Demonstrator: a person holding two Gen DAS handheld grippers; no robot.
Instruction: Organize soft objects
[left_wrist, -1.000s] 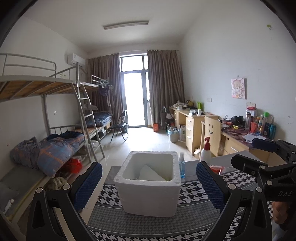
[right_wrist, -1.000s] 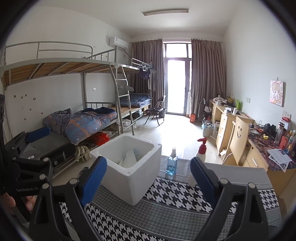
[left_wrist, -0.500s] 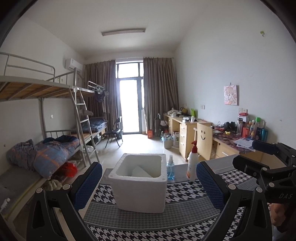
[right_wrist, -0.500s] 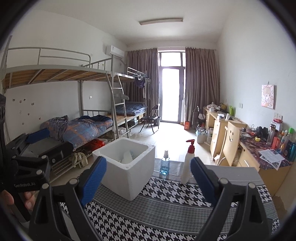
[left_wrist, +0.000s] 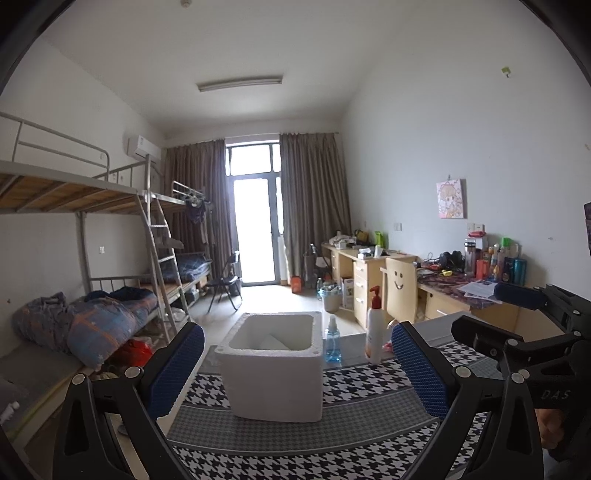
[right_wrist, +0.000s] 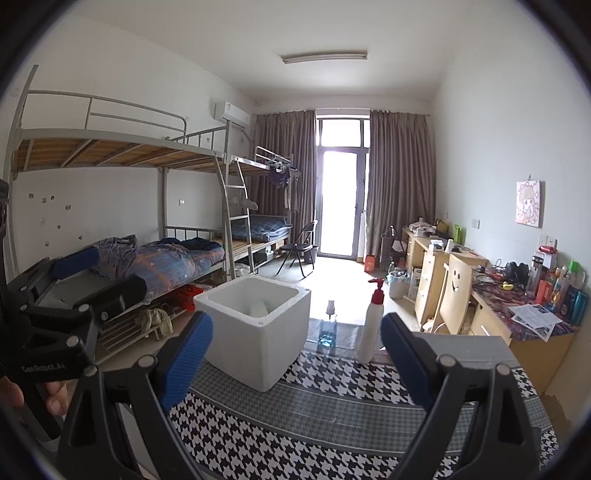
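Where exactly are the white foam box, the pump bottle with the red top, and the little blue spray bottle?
Foam box (left_wrist: 273, 387), left wrist view, front wall.
Pump bottle (right_wrist: 370, 332), right wrist view, white body.
Spray bottle (left_wrist: 332, 345), left wrist view, blue body.

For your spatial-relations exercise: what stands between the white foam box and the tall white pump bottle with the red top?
A small clear spray bottle of blue liquid stands between the white foam box and the white pump bottle, clearest in the left wrist view.
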